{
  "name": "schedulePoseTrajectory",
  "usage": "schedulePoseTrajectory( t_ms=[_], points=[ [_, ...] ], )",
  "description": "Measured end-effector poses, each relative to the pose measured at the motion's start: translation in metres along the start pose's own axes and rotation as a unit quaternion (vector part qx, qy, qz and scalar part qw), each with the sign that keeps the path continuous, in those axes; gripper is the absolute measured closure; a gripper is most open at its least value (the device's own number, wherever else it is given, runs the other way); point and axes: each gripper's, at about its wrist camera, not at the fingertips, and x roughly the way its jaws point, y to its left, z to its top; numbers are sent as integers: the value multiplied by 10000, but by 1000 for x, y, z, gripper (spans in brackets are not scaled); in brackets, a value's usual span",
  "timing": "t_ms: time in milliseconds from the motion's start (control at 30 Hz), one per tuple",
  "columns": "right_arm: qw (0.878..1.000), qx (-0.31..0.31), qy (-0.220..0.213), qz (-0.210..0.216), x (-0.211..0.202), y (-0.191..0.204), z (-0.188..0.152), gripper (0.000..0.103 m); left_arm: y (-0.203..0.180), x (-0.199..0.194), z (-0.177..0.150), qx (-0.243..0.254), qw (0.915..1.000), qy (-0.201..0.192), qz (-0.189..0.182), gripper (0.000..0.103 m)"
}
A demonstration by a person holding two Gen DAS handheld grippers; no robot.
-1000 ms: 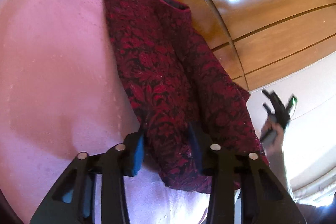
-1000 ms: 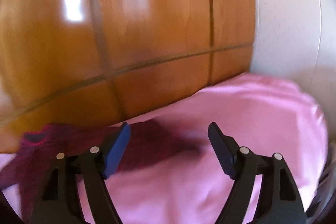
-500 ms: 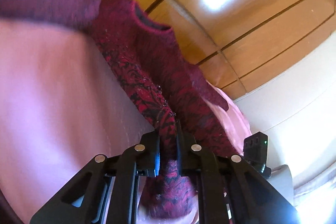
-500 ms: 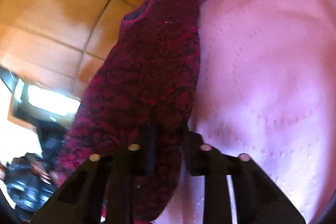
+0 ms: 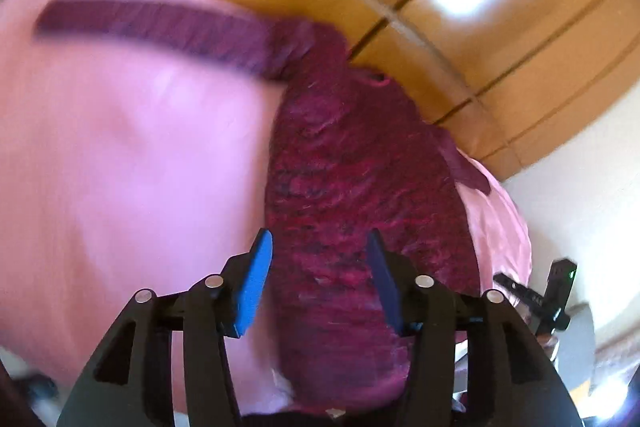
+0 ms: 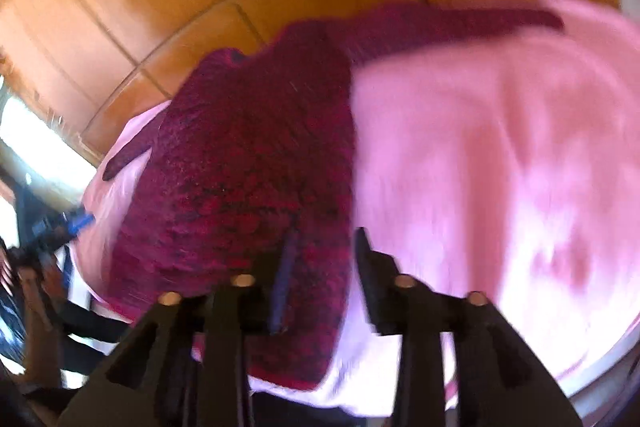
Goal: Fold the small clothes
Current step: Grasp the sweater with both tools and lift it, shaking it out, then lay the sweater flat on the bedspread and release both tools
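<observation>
A: Where's the red patterned sweater (image 5: 360,195)?
B: Flat on the pink bedspread (image 5: 132,155).
A: The tongs?
B: Left tongs (image 5: 320,275) and right tongs (image 6: 320,267) both opening above its hem, gripping nothing.

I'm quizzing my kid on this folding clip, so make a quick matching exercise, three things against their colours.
Things:
1. sweater
2. blanket
3. wall panels

Colours:
A. light pink
B. glossy orange-brown wood
C. dark red with black pattern

Pairs: 1-C, 2-A, 3-B
</observation>
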Motion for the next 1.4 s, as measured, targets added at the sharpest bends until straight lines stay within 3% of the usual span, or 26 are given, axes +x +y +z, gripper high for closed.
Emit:
schedulePoseTrajectory(
  t_ms=[67, 200, 233, 267, 300, 367, 433, 567, 667, 767, 900, 933, 1033, 1133, 1233, 1333, 1400],
  points=[
    [9995, 261, 85, 140, 9, -8, -8, 54, 16, 11, -17, -257, 9996, 71, -47, 46],
    [9964, 550, 371, 535, 6, -13, -37, 54, 29, 25, -47, -499, 9976, 300, -370, 46],
    [9964, 493, 389, 566, 7, -6, -44, 56, 26, 30, -52, -470, 9971, 316, -507, 50],
    [9969, 407, 377, 562, 7, 2, -48, 60, 21, 34, -55, -396, 9974, 335, -491, 67],
    [9974, 347, 374, 518, 6, 5, -54, 77, 17, 39, -57, -249, 9984, 371, -360, 78],
    [9988, 85, 387, 290, 10, 17, -47, 84, 4, 44, -55, -15, 9993, 336, -188, 88],
    [9992, -278, 262, 113, 0, 32, -43, 87, -4, 35, -53, 243, 9993, 265, -32, 90],
    [9961, -866, -194, -21, -60, 46, -46, 90, -20, 11, -57, 780, 9967, 178, 141, 90],
    [9938, -1076, 137, -242, -62, 46, -76, 91, -13, 8, -74, 839, 9951, 387, 361, 91],
    [9945, -790, 615, -313, -37, 34, -107, 91, 2, 16, -90, 714, 9930, 648, 688, 91],
    [9938, -687, 864, -152, -24, 29, -121, 90, 2, 5, -87, 578, 9949, 415, 721, 88],
    [9938, -699, 855, -101, -24, 29, -116, 83, -1, -2, -84, 633, 9948, 252, 761, 86],
    [9973, -428, 602, 57, -33, 10, -87, 72, -21, -10, -65, 752, 9948, -326, 598, 53],
    [9999, 150, -14, -84, -41, -32, -43, 71, -48, 8, -52, 1040, 9931, -445, 302, 52],
    [9915, 1136, -623, -78, -39, -86, 10, 71, -85, 50, -45, 1524, 9875, -328, 239, 52],
    [9673, 2212, -1244, 6, -30, -148, 67, 71, -111, 90, -46, 1858, 9823, -126, 186, 52],
    [9546, 2588, -1474, -31, -22, -172, 96, 71, -118, 108, -48, 1981, 9800, -13, 207, 52]
  ],
)
